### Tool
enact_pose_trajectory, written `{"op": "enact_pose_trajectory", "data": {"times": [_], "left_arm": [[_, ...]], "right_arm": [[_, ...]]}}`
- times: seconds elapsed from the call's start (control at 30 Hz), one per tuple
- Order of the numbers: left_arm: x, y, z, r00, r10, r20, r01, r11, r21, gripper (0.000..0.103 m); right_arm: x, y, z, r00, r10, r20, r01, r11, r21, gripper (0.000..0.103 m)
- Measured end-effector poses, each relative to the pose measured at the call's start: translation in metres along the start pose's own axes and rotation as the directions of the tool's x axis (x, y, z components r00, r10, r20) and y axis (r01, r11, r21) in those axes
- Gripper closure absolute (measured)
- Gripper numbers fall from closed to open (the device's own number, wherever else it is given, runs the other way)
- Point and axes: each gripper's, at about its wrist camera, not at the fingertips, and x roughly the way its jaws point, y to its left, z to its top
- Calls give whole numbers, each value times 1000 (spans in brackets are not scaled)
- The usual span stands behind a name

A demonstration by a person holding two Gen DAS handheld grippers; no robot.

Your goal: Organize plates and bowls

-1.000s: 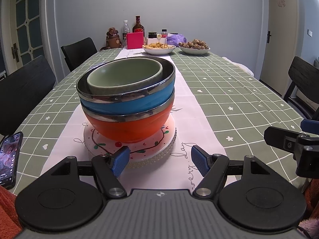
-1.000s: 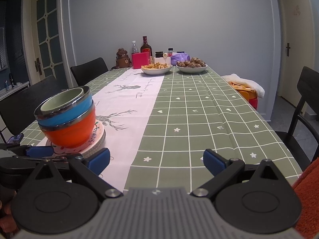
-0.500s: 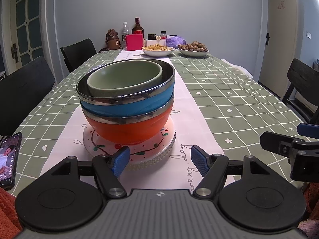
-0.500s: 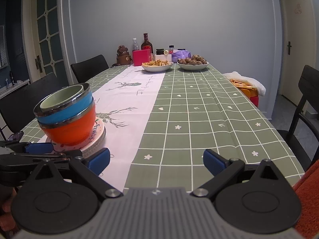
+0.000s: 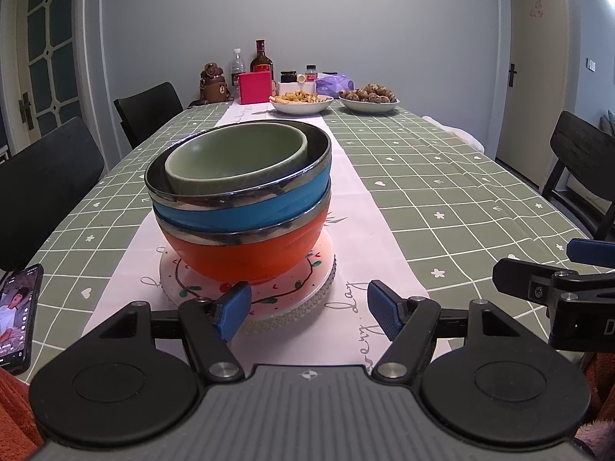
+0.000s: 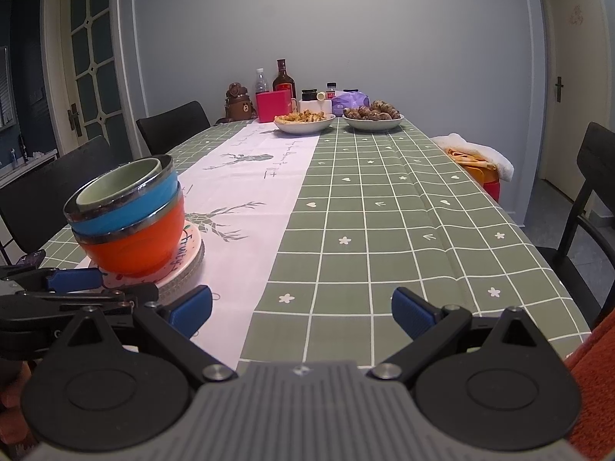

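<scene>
Bowls stacked on patterned plate (image 5: 292,299) at near end of table (image 5: 442,199), on white runner: green bowl (image 5: 238,161) inside blue bowl (image 5: 246,211), blue inside orange bowl (image 5: 246,257). Left gripper (image 5: 307,309) just in front of plate, jaws apart, nothing btwn them. Right gripper (image 6: 301,311) to the right over tablecloth, jaws apart, empty. Phone (image 5: 19,311) lies left of stack.

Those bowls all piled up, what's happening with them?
A person holds a gripper in each hand, and neither is touching anything. The left gripper is open in front of the stack: green bowl inside blue bowl inside orange bowl, on a decorated plate. The right gripper is open over the tablecloth.
</scene>
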Motion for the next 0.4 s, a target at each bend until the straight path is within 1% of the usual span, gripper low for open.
{"op": "enact_pose_trajectory", "data": {"times": [0.4], "left_arm": [[-2, -2, 0, 1000, -13, 13, 13, 1000, 12, 21]], "right_arm": [[1, 1, -1, 1000, 0, -2, 0, 1000, 1, 5]]}}
